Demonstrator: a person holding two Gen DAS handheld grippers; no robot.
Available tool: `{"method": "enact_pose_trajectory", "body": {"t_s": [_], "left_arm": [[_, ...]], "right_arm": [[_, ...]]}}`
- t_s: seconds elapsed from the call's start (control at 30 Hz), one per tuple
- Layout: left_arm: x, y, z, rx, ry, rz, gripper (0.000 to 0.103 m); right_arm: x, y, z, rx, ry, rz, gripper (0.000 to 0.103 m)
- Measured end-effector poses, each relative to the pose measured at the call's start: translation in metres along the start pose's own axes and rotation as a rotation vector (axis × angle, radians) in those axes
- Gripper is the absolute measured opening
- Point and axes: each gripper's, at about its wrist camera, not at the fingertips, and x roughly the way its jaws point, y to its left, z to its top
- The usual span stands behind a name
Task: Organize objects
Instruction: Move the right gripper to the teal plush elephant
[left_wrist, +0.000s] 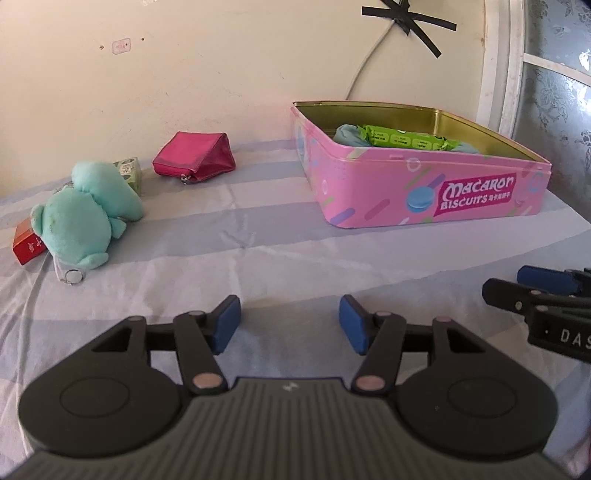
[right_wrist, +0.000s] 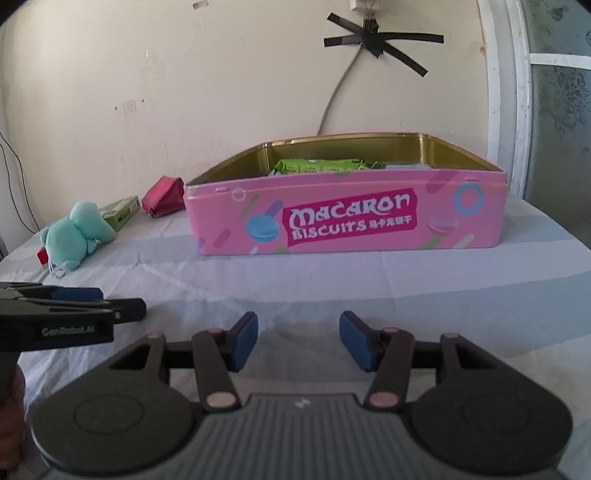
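Observation:
A pink "Macaron Biscuits" tin (left_wrist: 436, 199) (right_wrist: 343, 225) stands open on the striped sheet, holding a green packet (left_wrist: 410, 137) (right_wrist: 317, 165) and something light blue (left_wrist: 349, 133). At the left lie a mint plush toy (left_wrist: 83, 214) (right_wrist: 79, 232), a magenta pouch (left_wrist: 194, 157) (right_wrist: 164, 197), a green carton (left_wrist: 130, 170) (right_wrist: 122, 213) and a red box (left_wrist: 27, 244). My left gripper (left_wrist: 290, 328) is open over bare sheet, nothing between its blue pads. My right gripper (right_wrist: 298, 341) is open too, facing the tin from short of it.
A cream wall backs the bed, with a grey cable (right_wrist: 338, 92) taped to it by black strips (right_wrist: 376, 40). A white frame and patterned glass (right_wrist: 557, 110) stand at the right. The left gripper's side (right_wrist: 74, 299) shows in the right wrist view.

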Motion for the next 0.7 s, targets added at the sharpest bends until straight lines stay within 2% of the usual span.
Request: {"method": "enact_pose_trajectory", "body": {"t_s": [0.33, 0.43, 0.6, 0.7], "left_arm": [[-0.002, 0.026, -0.004, -0.015, -0.014, 0.02, 0.062], [-0.003, 0.038, -0.005, -0.033, -0.015, 0.037, 0.066], [-0.007, 0.058, -0.008, -0.046, -0.021, 0.065, 0.067], [-0.01, 0.069, -0.009, -0.046, -0.023, 0.073, 0.07]], "right_arm": [[0.005, 0.033, 0.001, -0.074, 0.025, 0.051, 0.053], [0.008, 0.047, 0.002, -0.107, 0.031, 0.068, 0.053], [0.013, 0.072, 0.003, -0.152, 0.044, 0.116, 0.054], [0.019, 0.093, 0.004, -0.21, 0.055, 0.149, 0.054]]}}
